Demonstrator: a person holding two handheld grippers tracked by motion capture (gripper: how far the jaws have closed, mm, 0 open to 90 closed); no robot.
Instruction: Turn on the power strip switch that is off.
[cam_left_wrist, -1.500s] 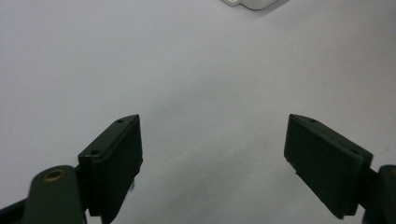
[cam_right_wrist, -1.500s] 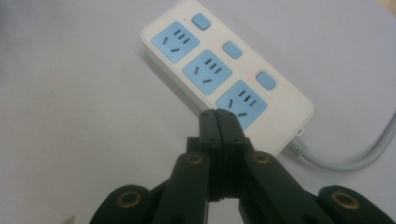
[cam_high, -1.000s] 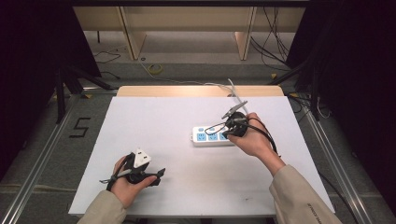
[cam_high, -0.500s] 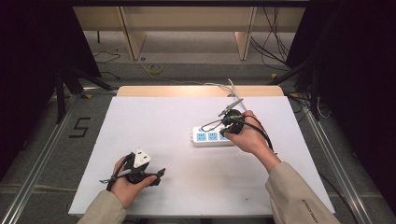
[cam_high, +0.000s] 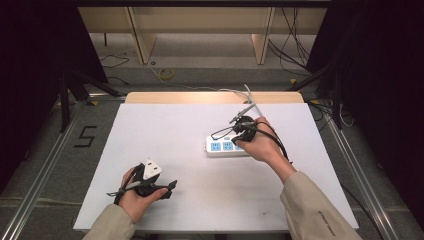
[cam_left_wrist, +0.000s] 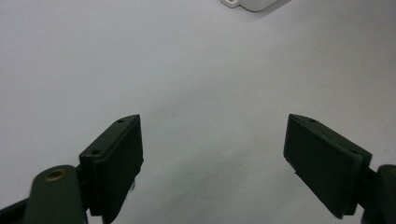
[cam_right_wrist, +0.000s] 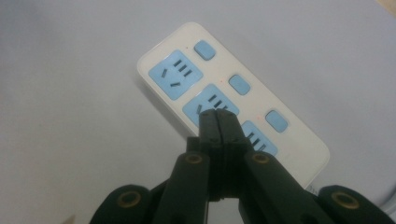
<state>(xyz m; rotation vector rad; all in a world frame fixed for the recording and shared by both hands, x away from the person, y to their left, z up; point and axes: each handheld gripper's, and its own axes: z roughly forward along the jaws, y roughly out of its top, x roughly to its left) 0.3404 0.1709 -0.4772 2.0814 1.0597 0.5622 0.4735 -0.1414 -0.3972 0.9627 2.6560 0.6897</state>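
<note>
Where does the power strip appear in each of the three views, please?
High view: power strip right of centre, under the right gripper.
Left gripper view: one white corner at the top edge.
Right gripper view: centre, behind the shut jaws.
Shared landmark: white table.

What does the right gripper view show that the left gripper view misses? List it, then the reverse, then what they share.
Right gripper view alone: the power strip's blue sockets and switch buttons, with the right gripper shut, jaws pressed together above the middle socket. Left gripper view alone: the left gripper open, nothing between its jaws. Shared: the white table and the power strip, just a corner of it in the left gripper view.
</note>
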